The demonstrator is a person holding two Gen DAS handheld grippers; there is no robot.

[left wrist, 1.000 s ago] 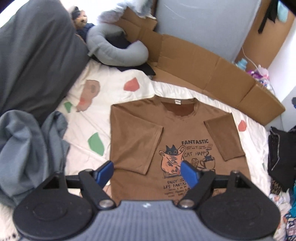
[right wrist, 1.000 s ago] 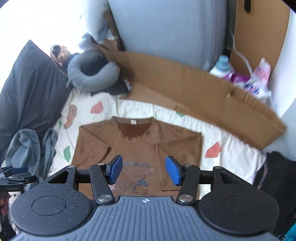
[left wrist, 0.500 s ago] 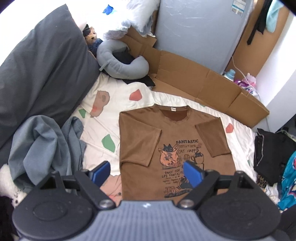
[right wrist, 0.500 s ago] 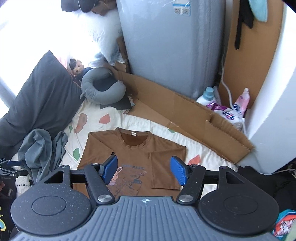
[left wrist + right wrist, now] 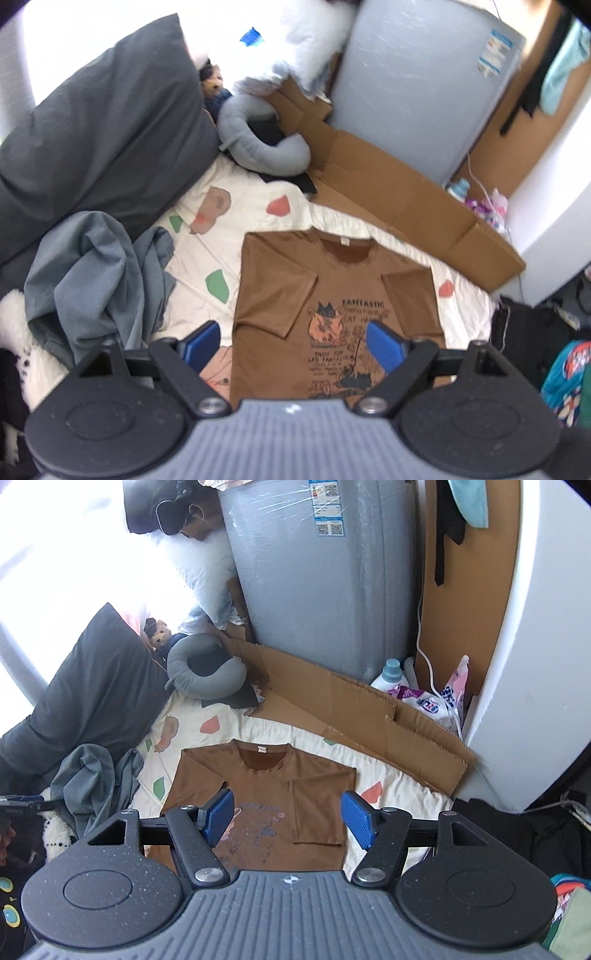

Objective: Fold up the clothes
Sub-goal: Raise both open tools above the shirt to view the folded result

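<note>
A brown T-shirt (image 5: 332, 295) with a cat print lies flat on the cream patterned sheet (image 5: 243, 206), both short sleeves folded in over its front. My left gripper (image 5: 293, 343) hovers well above the shirt's lower half, open, nothing between its blue pads. In the right wrist view the same T-shirt (image 5: 266, 794) lies far below. My right gripper (image 5: 288, 818) hangs high over it, open and empty. The shirt's hem is hidden behind both gripper bodies.
A crumpled grey-blue garment (image 5: 96, 273) lies left of the shirt beside a dark pillow (image 5: 103, 122). A grey neck pillow (image 5: 258, 147) and flattened cardboard (image 5: 406, 199) line the far side. Dark clothes (image 5: 532, 332) pile at the right; detergent bottles (image 5: 391, 675) stand by the wall.
Both grippers have risen away from the shirt, which now looks smaller and farther. Both sets of jaws stand wider than a second ago. The shirt has not moved.
</note>
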